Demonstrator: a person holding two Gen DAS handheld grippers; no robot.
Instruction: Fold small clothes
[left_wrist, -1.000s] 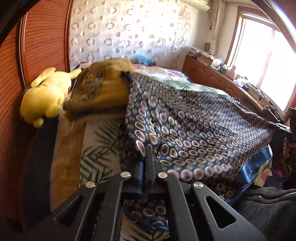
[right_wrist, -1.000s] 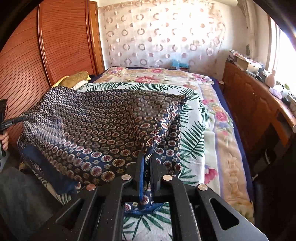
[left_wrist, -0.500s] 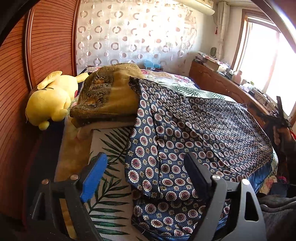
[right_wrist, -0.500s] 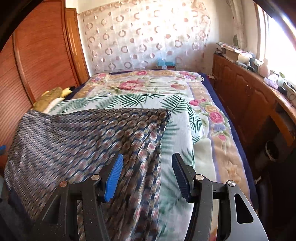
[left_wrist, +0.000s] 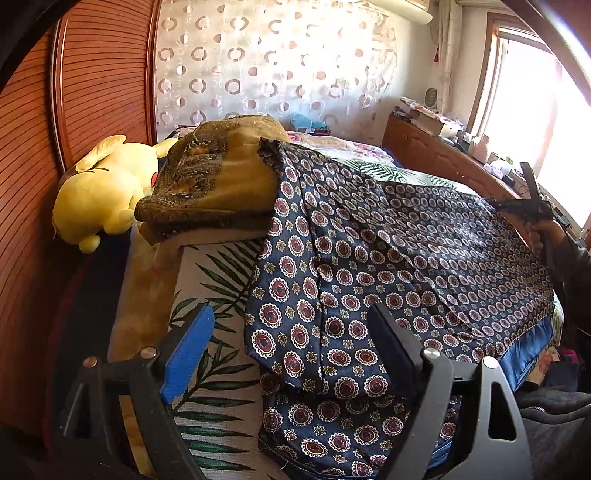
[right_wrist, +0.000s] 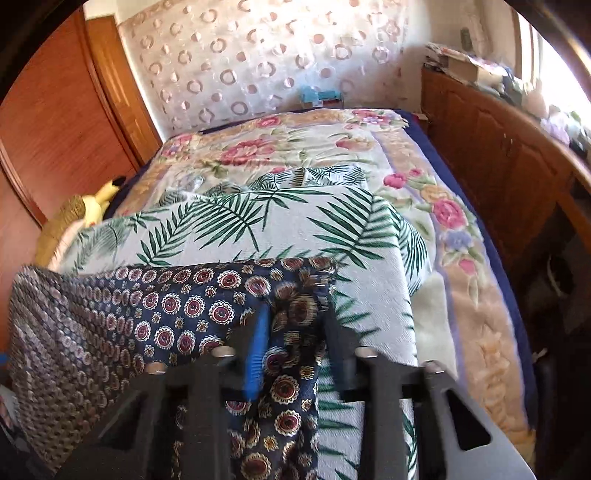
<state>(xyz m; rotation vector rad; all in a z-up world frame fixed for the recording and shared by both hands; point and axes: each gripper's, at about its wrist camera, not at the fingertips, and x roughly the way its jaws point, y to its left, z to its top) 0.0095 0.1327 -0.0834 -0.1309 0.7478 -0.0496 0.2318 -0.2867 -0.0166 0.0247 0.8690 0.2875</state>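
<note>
A navy garment with red and white medallions (left_wrist: 388, 258) lies spread over the near part of the bed, one edge folded over itself. My left gripper (left_wrist: 291, 343) is open and empty just above its near left part. In the right wrist view the garment's corner (right_wrist: 207, 302) lies on the palm-leaf cover. My right gripper (right_wrist: 295, 339) has its fingers partly closed around that corner; the cloth lies between them. The right gripper also shows in the left wrist view (left_wrist: 532, 203) at the garment's far right corner.
A palm-leaf cover (right_wrist: 258, 229) lies over a floral bedspread (right_wrist: 454, 229). A yellow plush toy (left_wrist: 99, 192) and an olive patterned pillow (left_wrist: 214, 181) sit at the bed's left end. A wooden cabinet (right_wrist: 498, 155) runs along the right; wooden wardrobe doors (left_wrist: 55, 110) stand left.
Both grippers let go of the garment and opened; the garment dropped flat onto the bed. My right gripper has since moved onto the garment's corner and its fingers have narrowed around it.
</note>
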